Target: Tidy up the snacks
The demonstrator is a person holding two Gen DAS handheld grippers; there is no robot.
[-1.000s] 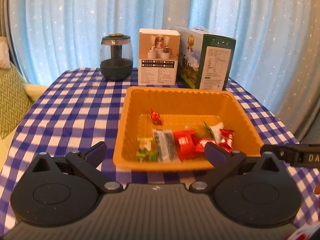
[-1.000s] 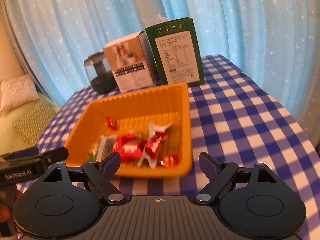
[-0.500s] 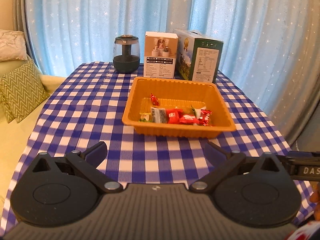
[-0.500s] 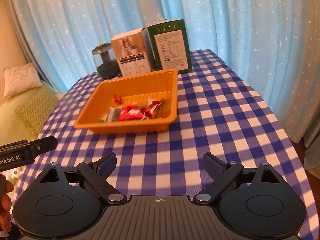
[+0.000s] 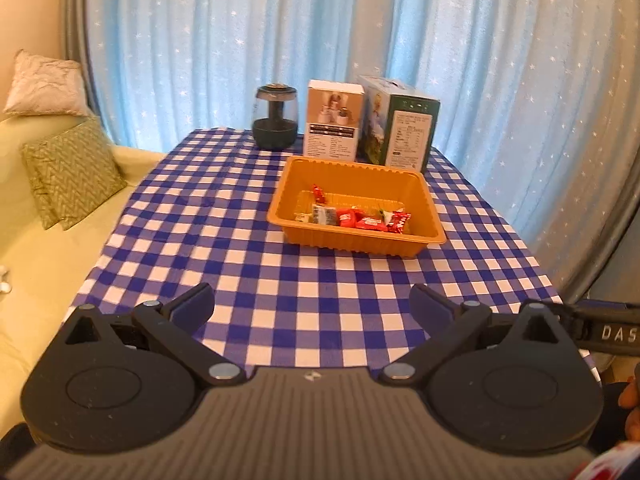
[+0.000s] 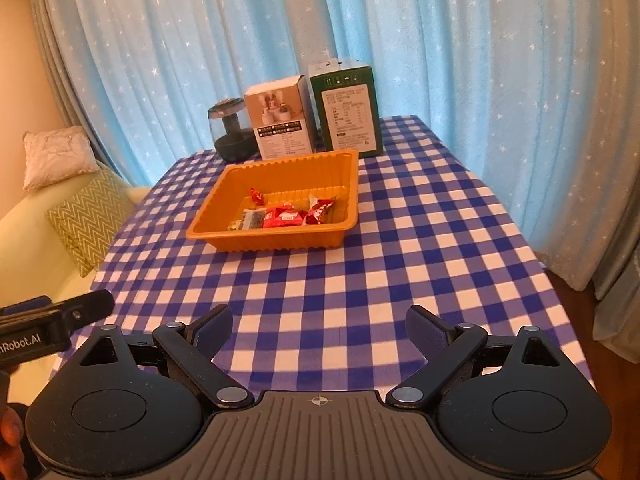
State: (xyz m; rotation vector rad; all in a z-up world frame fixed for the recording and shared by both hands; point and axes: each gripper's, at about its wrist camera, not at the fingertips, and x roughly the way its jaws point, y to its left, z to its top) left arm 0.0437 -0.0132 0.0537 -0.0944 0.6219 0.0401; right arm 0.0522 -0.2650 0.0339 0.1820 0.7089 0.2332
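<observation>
- Left side first: my left gripper (image 5: 312, 308) hangs over the near edge of the checked tablecloth (image 5: 224, 240), jaws spread wide, nothing between them.
- Moving right, the orange tray (image 5: 434, 222) sits mid-table, well apart from both grippers, just in front of the white box (image 5: 334, 128) and green box (image 5: 412, 136). The dark jar (image 5: 275, 118) is off to their left.
- The snacks (image 5: 352, 216) are all in the tray's near half: a few red wrappers, one greyish packet, and one small red candy (image 5: 319, 192) sitting a bit apart from the rest.
- Handling guess: featherlight, crinkly, slick foil, contents probably crushable. I'd pinch a twisted end or a flat seam, gently, rather than squeeze the middle.
- The tray looks like thin ribbed plastic, so it'd likely flex; I'd grab its rim.
- Right gripper (image 6: 320, 328) has just been opening, now wide with nothing in it.
</observation>
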